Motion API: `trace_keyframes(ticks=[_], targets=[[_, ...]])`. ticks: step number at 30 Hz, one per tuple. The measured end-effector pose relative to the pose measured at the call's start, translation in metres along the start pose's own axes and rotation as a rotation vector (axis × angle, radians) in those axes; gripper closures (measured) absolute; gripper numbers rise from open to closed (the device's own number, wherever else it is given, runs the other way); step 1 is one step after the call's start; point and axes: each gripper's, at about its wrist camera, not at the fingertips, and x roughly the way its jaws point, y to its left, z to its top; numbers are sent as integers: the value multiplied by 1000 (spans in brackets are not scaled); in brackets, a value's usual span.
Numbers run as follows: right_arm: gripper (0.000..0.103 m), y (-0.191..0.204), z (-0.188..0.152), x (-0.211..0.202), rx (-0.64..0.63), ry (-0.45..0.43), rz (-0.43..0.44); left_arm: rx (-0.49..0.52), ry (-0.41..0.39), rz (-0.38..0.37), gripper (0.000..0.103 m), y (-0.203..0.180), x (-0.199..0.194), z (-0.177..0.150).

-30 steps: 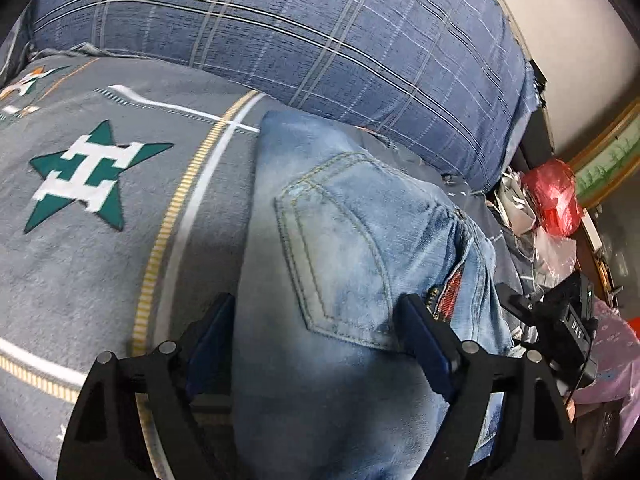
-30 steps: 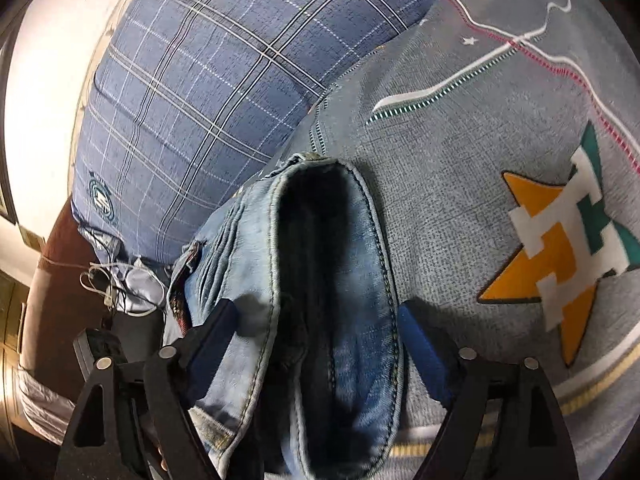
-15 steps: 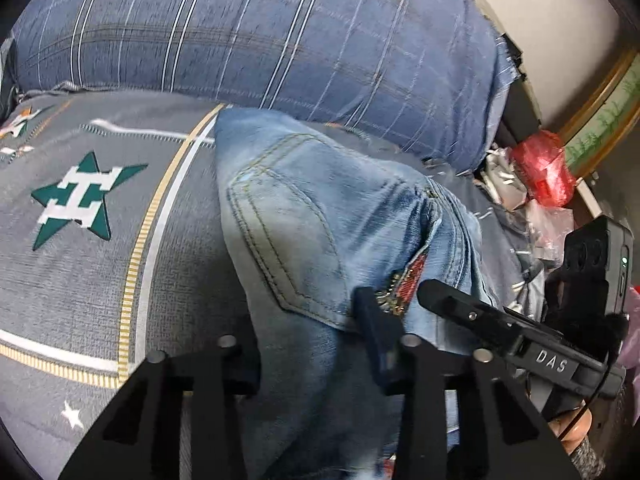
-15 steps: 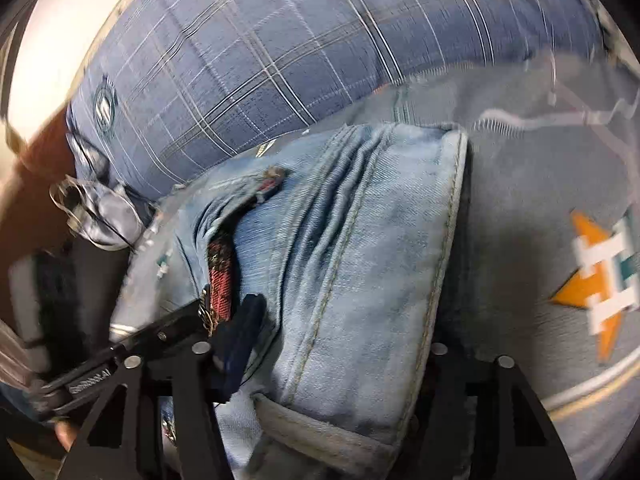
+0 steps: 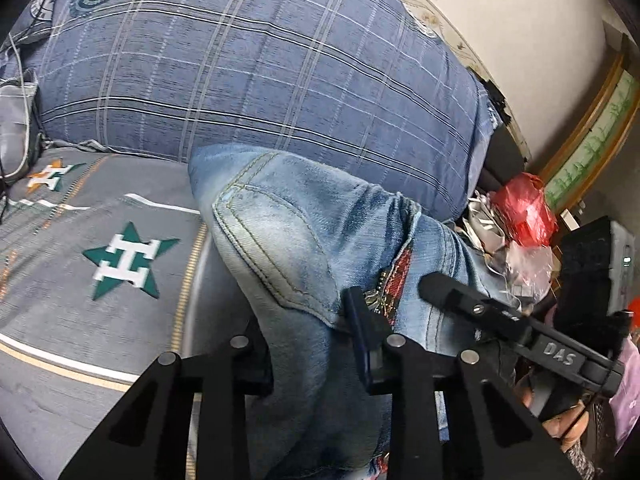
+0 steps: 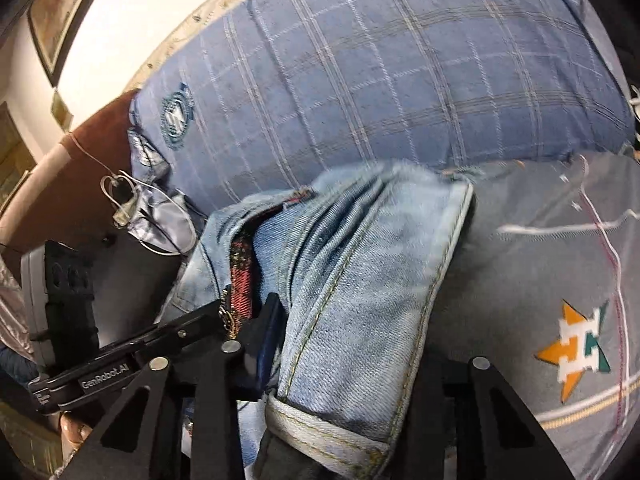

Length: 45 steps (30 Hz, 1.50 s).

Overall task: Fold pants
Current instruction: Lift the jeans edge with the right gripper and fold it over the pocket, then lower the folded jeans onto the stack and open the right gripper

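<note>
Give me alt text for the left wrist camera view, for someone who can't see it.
The left gripper is clamped on a bunched fold of light blue jeans, back pocket facing up, on a grey bedspread with green star logos. A blue plaid pillow lies behind, and the right gripper reaches in from the right against the jeans.

There is one pair of blue jeans [image 5: 304,240]. There are two tongs, the left tongs [image 5: 312,344] and the right tongs [image 6: 344,344]. There is one big blue checked pillow [image 5: 248,64]. There is one gray blanket [image 5: 60,320] with two stars on it, one green star [image 5: 128,262] and one orange star [image 5: 50,174]. There is one red bag [image 5: 524,208]
</note>
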Motion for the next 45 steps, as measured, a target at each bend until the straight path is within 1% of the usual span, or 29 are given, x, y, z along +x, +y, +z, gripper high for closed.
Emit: trace_keyframes(ticks=[2, 6, 10, 15, 18, 20, 21, 22, 23, 24, 26, 27, 28, 30, 31, 33, 35, 36, 37, 38, 39, 40, 41, 42, 43, 44, 45], targets=[[70, 12, 5, 2, -34, -1, 10, 0, -8, 24, 75, 6, -1, 4], [73, 36, 11, 20, -108, 5, 5, -38, -24, 43, 76, 28, 0, 14], [74, 47, 17, 43, -107, 14, 31, -61, -34, 69, 76, 51, 2, 28], [74, 62, 27, 77, -115, 8, 62, -79, -49, 136, 76, 84, 5, 46], [75, 68, 28, 101, -139, 16, 60, -87, -28, 183, 74, 106, 14, 49], [75, 65, 27, 118, -139, 41, 57, -93, 10, 216, 71, 118, 24, 45], [74, 61, 24, 131, -124, 67, 58, -97, 30, 234, 69, 124, 29, 41], [72, 57, 21, 139, -116, 87, 58, -105, 45, 249, 65, 130, 33, 36], [65, 49, 14, 154, -108, 124, 38, -112, 52, 253, 60, 135, 35, 32], [61, 44, 9, 161, -105, 141, 21, -124, 59, 253, 59, 140, 36, 27], [43, 31, -1, 173, -87, 163, -2, -147, 70, 241, 54, 151, 31, 22], [31, 20, -7, 176, -51, 169, 10, -152, 69, 228, 53, 155, 24, 21], [29, 17, -8, 176, -33, 172, 23, -152, 64, 221, 53, 159, 18, 21], [27, 8, -7, 167, 12, 182, 38, -136, 58, 236, 53, 163, -2, 23], [27, 5, -4, 155, 20, 173, 47, -120, 38, 238, 53, 164, -15, 25], [27, 2, 3, 128, 23, 97, 35, -105, -9, 232, 53, 162, -41, 30], [27, 4, 12, 100, 10, 1, 18, -108, -59, 215, 52, 156, -58, 34], [29, 7, 21, 85, 14, -34, 47, -117, -78, 203, 52, 152, -63, 36], [34, 11, 24, 82, 18, -38, 68, -130, -92, 182, 51, 147, -64, 35], [38, 16, 30, 80, 24, -34, 108, -133, -93, 161, 51, 141, -60, 34], [38, 24, 35, 85, 21, -8, 163, -128, -90, 156, 51, 136, -55, 33], [39, 31, 38, 95, 9, 28, 195, -109, -81, 174, 51, 127, -46, 28], [39, 34, 38, 102, 1, 48, 196, -93, -71, 197, 51, 123, -38, 24], [39, 36, 37, 116, -14, 77, 179, -72, -47, 223, 51, 117, -26, 18], [39, 35, 35, 137, -23, 115, 132, -60, -12, 240, 51, 114, -13, 12], [39, 33, 33, 145, -19, 136, 107, -55, 28, 258, 51, 113, 0, 4], [39, 27, 29, 164, -6, 181, 51, -47, 54, 280, 51, 113, 10, -6]])
